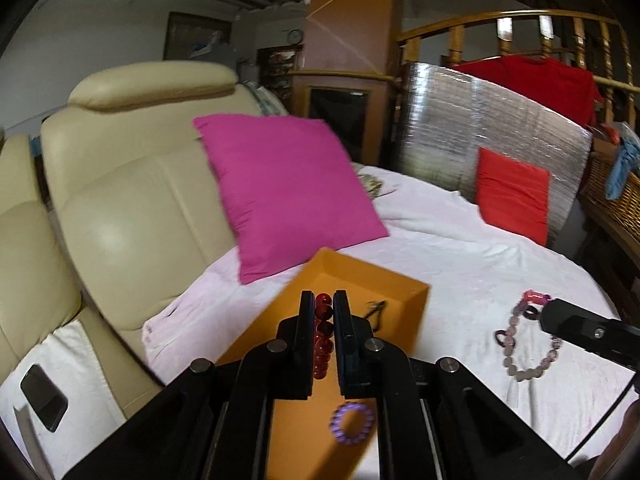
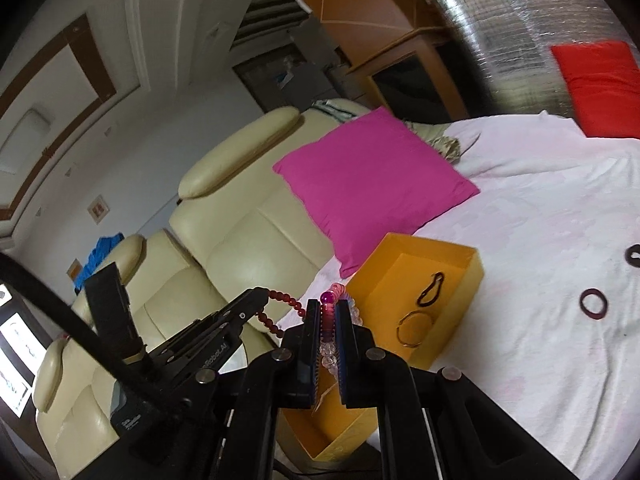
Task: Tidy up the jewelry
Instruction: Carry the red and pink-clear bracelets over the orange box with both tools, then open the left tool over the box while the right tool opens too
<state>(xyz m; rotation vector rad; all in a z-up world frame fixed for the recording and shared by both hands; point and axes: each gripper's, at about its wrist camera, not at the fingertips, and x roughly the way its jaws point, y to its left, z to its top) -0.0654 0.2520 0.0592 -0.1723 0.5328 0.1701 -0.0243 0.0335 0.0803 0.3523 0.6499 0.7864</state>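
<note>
My left gripper (image 1: 323,300) is shut on a red bead bracelet (image 1: 323,336) and holds it above the orange box (image 1: 408,300). In the right wrist view the left gripper (image 2: 262,294) shows with the red beads (image 2: 280,312) hanging from its tip. My right gripper (image 2: 329,304) is shut on a pale pink and clear bead bracelet (image 2: 329,344), held over the box's near left side (image 2: 468,276). In the left wrist view the right gripper (image 1: 548,308) holds that bracelet (image 1: 520,360) dangling above the white cloth. The box holds a purple bead bracelet (image 1: 352,422), a dark hair tie (image 2: 430,290) and a thin gold bangle (image 2: 416,330).
The box sits on a white cloth (image 2: 560,208) over a bed. A dark ring (image 2: 594,304) and another dark band (image 2: 634,255) lie on the cloth at the right. A magenta pillow (image 1: 288,188) and a cream leather sofa (image 1: 132,200) stand behind. A phone (image 1: 43,398) lies at the left.
</note>
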